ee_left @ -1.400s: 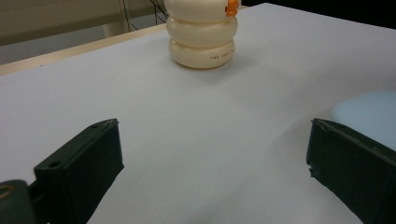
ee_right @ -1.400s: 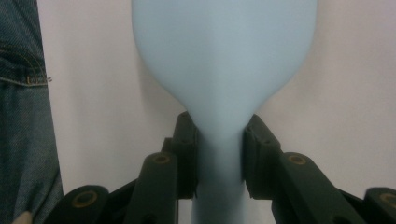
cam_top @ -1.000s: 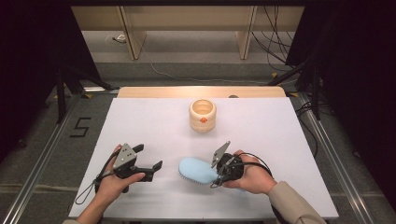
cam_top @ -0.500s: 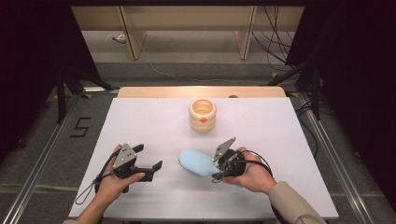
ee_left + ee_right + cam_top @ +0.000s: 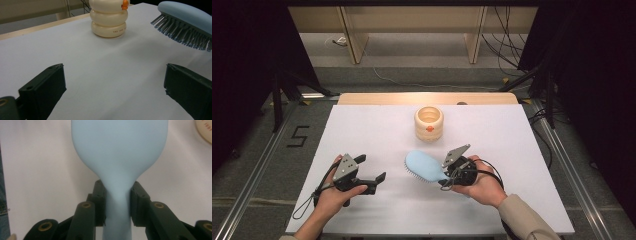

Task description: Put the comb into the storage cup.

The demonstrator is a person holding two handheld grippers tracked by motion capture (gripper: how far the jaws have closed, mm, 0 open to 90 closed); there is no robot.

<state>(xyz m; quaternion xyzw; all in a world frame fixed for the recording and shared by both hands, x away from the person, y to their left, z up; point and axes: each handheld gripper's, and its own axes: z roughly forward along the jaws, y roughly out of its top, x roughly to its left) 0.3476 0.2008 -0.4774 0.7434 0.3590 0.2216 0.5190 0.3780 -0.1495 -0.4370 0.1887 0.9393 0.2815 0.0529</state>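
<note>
Your right hand-held gripper clamps neck of blue hairbrush, head projecting ahead of jaws, bristles down, raised off white surface. Your left hand-held gripper gapes wide, empty; cream ringed holder ahead of it

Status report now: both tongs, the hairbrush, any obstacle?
Left tongs open, empty, low over table. Right tongs shut on blue hairbrush handle, bristles down, lifted. Cream ringed holder stands apart, behind; nothing between.
</note>
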